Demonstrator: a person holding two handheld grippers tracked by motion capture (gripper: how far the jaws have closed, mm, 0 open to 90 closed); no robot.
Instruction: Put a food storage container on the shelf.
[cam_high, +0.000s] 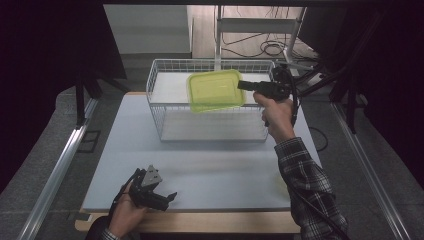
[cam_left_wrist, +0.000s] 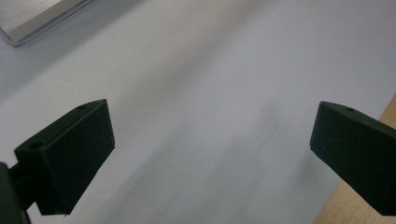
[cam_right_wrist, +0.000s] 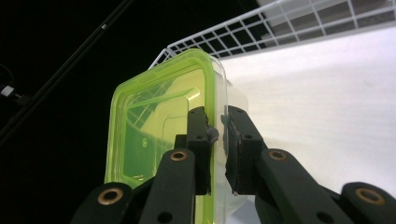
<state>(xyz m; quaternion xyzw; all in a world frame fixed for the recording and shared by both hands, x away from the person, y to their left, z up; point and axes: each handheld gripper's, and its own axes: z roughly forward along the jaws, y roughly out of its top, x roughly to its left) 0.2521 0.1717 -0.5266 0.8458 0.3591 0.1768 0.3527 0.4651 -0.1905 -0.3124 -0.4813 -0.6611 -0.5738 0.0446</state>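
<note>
A clear food container with a yellow-green lid (cam_high: 215, 90) hangs over the white wire basket (cam_high: 159, 125), tilted with its lid facing up. My right gripper (cam_high: 246, 85) is shut on the container's right edge; in the right gripper view its jaws pinch the container's rim (cam_right_wrist: 215, 116) and the lid (cam_right_wrist: 154, 135) stands on edge to the left. My left gripper (cam_high: 167, 198) rests low at the table's front left, held in a hand. Its two pads (cam_left_wrist: 70, 154) stand wide apart over bare table with nothing between them.
The basket stands at the back middle of the grey-white table (cam_high: 210, 170), its floor bare. A wooden front edge (cam_high: 200, 222) runs below the mat. Metal rails (cam_high: 60, 170) flank the table, and cables and a frame (cam_high: 260, 30) lie behind the basket.
</note>
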